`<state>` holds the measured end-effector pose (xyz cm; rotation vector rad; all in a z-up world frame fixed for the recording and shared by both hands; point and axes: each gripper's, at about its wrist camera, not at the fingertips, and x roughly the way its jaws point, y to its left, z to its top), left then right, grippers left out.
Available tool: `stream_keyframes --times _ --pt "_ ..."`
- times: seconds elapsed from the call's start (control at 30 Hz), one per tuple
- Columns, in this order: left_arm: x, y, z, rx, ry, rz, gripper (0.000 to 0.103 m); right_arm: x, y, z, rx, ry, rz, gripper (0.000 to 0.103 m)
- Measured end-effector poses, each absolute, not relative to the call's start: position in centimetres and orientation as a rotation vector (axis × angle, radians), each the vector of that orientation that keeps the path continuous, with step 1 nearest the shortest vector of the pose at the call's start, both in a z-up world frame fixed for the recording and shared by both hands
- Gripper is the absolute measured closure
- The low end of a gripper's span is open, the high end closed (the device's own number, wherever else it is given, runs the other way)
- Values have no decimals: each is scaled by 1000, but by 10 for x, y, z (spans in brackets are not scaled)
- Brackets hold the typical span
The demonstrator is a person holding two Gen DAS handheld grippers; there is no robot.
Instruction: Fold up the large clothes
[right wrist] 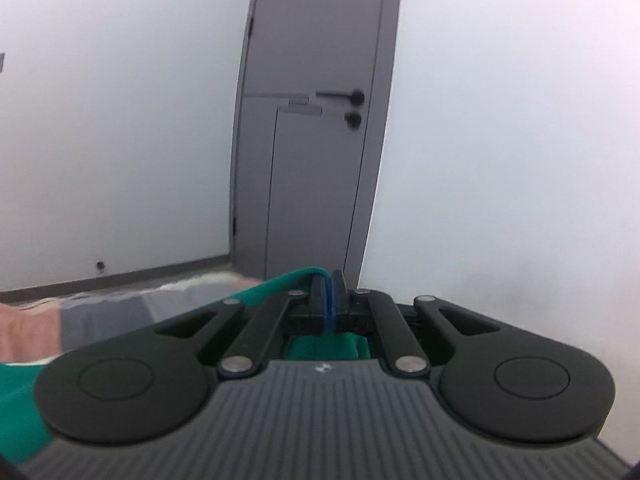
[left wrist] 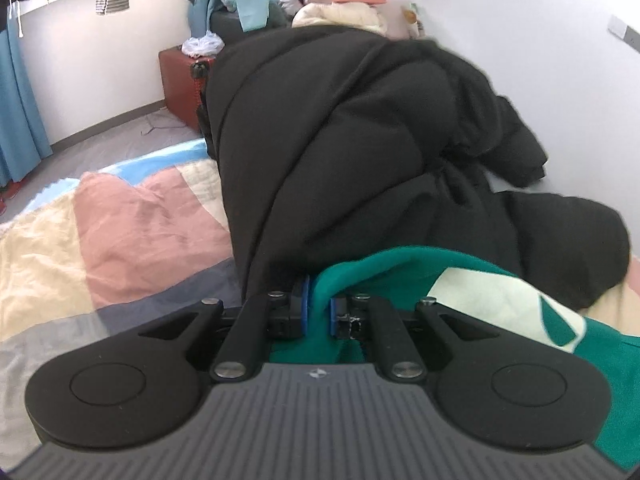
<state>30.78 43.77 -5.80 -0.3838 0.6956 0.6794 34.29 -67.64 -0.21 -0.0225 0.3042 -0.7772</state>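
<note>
Over the bed [left wrist: 100,232], my left hand-held gripper [left wrist: 318,312] and right hand-held gripper [right wrist: 329,300] pinch the green garment [left wrist: 380,276], black coat [left wrist: 340,140] at twelve o'clock; spreading it flat comes next, I judge.

Coat [left wrist: 360,140] heaped on the quilt [left wrist: 100,240], sweatshirt [left wrist: 480,300] just before it, wall [left wrist: 520,40] behind.

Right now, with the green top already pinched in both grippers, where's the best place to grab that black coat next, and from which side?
Judging from the left wrist view, grip the black coat at its cuff by the wall, coming from the near side over the green top. The sleeve sticks out free of the heap, while the body is one bulky mound with no clear edge.
</note>
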Motion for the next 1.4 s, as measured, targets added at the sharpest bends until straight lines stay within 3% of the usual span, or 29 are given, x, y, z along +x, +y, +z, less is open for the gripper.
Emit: stream_keyframes --times 0.2,0.37,0.43,0.5,0.53,0.57,0.63,0.67,0.7,1.03,1.4 --pt "312 449 -84 -398 688 648 89 355 -700 -114 59 485 -821 98" --pt "304 445 -78 -369 681 628 83 336 -694 -167 92 492 -781 96" --pt "300 437 -74 -332 687 631 68 323 -693 -164 151 476 -775 96" --pt "292 425 -68 -304 691 659 36 314 -692 -158 206 485 -768 96" --pt "286 419 -65 -300 686 670 33 309 -691 -154 225 497 -764 95" --pt "281 414 -62 -305 683 662 32 303 -693 -149 242 501 -761 89" --pt "270 400 -57 -311 698 640 32 289 -686 -135 286 480 -738 56" --pt "264 391 -54 -300 704 618 32 287 -683 -128 304 458 -724 32" --pt "258 380 -51 -280 707 603 32 289 -682 -122 319 433 -699 27" --pt "198 267 -22 -314 686 353 32 245 -569 -37 257 348 -390 29" --pt "156 151 -22 -333 685 101 32 200 -400 18 202 400 -4 29"
